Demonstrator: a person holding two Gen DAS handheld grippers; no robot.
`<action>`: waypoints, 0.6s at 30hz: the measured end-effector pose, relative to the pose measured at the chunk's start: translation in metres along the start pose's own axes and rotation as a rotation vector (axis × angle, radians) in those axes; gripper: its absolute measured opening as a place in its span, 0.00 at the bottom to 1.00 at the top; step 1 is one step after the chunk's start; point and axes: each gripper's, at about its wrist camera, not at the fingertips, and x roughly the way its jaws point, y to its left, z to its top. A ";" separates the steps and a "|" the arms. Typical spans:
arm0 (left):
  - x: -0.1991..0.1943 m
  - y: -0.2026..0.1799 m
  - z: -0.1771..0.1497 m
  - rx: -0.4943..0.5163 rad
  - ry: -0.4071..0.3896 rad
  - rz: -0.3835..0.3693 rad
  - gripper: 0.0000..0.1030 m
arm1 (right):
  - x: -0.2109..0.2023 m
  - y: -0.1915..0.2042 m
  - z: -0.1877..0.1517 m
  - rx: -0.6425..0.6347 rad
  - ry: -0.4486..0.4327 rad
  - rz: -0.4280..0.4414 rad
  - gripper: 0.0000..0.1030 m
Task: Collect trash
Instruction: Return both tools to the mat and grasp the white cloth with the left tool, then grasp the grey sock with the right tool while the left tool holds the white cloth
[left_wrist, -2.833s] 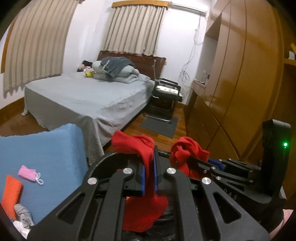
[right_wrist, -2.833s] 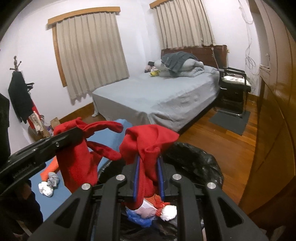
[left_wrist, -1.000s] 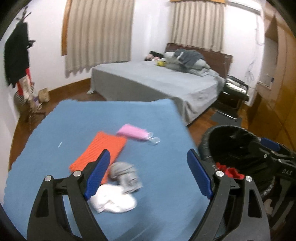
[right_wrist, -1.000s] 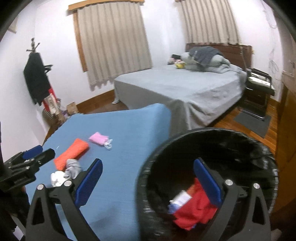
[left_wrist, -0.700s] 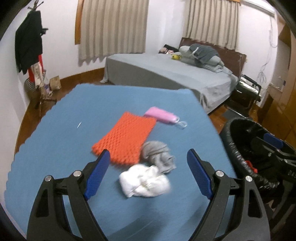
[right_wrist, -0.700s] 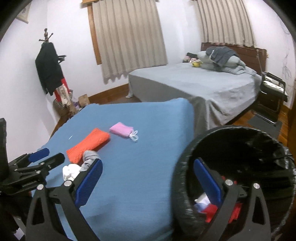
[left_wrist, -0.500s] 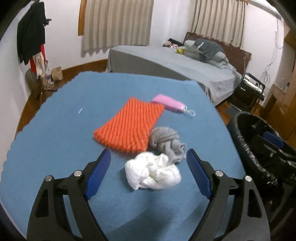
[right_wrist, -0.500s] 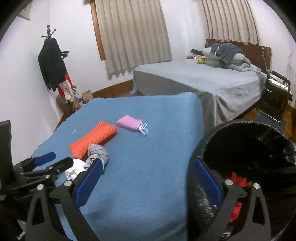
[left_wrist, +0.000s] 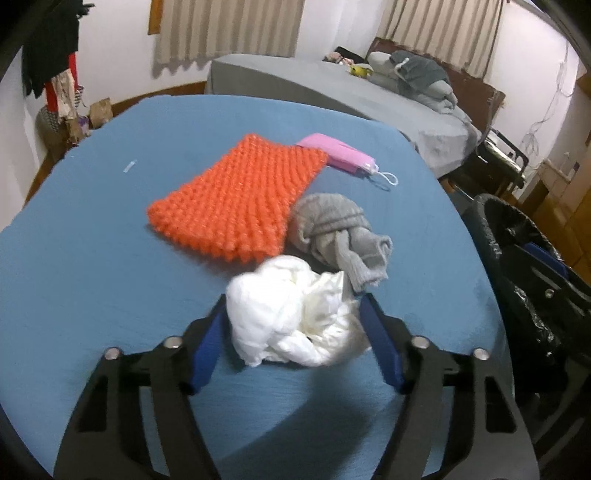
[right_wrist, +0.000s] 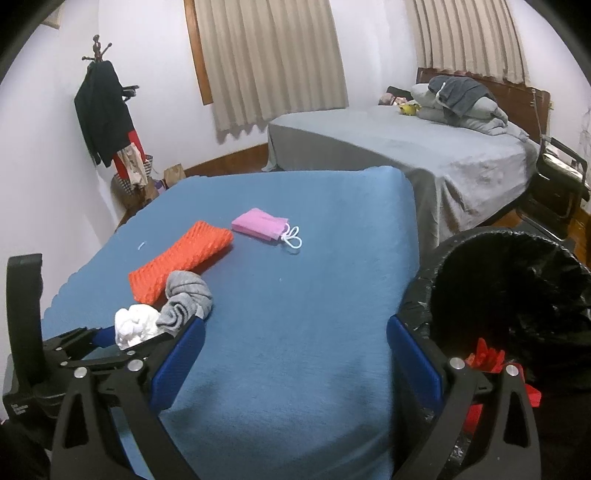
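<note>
A crumpled white wad (left_wrist: 295, 317) lies on the blue table (left_wrist: 92, 277), between the open fingers of my left gripper (left_wrist: 293, 332). A grey sock (left_wrist: 340, 232) touches it on the far side. An orange knitted cloth (left_wrist: 236, 199) and a pink face mask (left_wrist: 338, 155) lie beyond. My right gripper (right_wrist: 293, 354) is open and empty, above the table edge beside the black-lined trash bin (right_wrist: 517, 288), which holds red cloth (right_wrist: 487, 358). The right wrist view also shows the wad (right_wrist: 135, 325), sock (right_wrist: 186, 299), orange cloth (right_wrist: 181, 258), mask (right_wrist: 262, 225) and left gripper (right_wrist: 122, 339).
A grey bed (right_wrist: 406, 147) stands beyond the table. A coat rack (right_wrist: 105, 110) with clothes is at the left wall. A black chair (right_wrist: 557, 177) and the wooden floor are right of the bed. The bin also shows at the right of the left wrist view (left_wrist: 524, 258).
Both grippers let go of the red cloth into the bin and opened. My left gripper moved over the table and came down around the white wad. My right gripper swung from the bin toward the table.
</note>
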 end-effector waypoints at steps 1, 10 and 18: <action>0.000 -0.001 0.000 0.000 0.001 -0.011 0.57 | 0.001 0.001 0.000 -0.002 0.002 0.001 0.94; -0.013 0.003 0.000 -0.031 -0.022 -0.048 0.26 | 0.003 0.004 0.003 -0.004 0.011 0.003 0.94; -0.042 0.008 0.008 -0.027 -0.088 -0.042 0.25 | 0.003 0.014 0.008 -0.020 -0.001 0.016 0.94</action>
